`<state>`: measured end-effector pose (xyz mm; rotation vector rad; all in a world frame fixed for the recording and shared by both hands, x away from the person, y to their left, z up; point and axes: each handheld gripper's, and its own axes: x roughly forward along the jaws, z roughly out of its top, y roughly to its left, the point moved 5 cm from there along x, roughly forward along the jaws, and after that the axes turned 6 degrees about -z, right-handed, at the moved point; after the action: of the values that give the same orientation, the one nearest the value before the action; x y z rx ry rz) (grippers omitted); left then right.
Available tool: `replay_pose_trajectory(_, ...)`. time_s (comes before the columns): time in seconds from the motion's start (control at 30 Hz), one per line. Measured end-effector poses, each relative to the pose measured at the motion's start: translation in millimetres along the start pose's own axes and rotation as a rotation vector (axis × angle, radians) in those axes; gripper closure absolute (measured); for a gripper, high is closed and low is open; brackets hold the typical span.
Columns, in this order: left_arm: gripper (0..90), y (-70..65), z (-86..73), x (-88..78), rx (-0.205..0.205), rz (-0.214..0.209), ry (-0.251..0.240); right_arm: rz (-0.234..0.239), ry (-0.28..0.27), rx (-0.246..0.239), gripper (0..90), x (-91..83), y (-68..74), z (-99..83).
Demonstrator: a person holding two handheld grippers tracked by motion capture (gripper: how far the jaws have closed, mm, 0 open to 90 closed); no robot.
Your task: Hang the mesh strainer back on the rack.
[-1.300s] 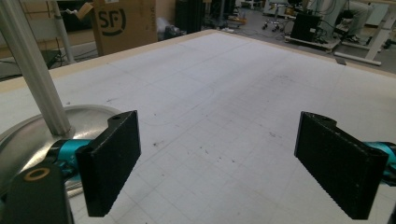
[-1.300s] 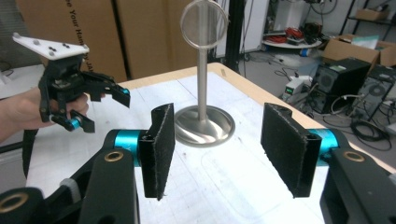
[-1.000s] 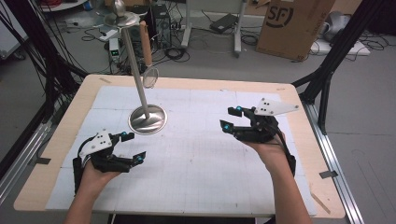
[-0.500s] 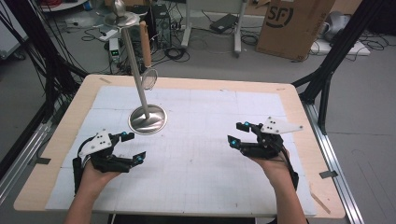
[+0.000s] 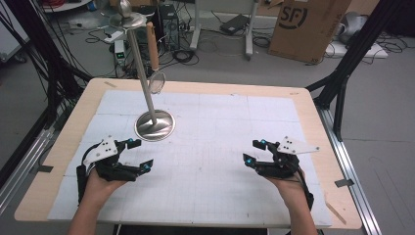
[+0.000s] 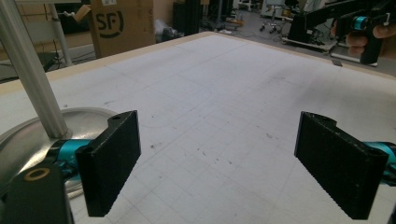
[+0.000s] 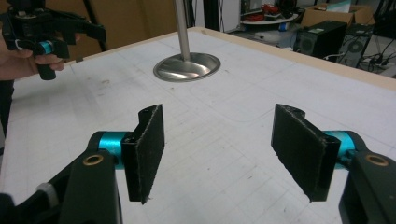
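Metal stand: upright pole on round base, worktop far-left. Lies at 1 o'clock from left gripper, the nearer; right gripper well apart. Both grippers spread, empty.

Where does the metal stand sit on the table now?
In the high view, the metal stand sits on the table's far left part, just beyond the left gripper.
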<state>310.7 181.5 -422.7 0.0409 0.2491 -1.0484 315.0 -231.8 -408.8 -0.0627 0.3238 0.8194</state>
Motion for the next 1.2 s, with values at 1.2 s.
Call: replay_pose_trajectory(1.2, 15.0, -2.5, 2.2, 2.3, 0.002, -0.014, -0.005, -0.031, 0.057, -0.005, 24.4, 4.6, -0.5, -13.6)
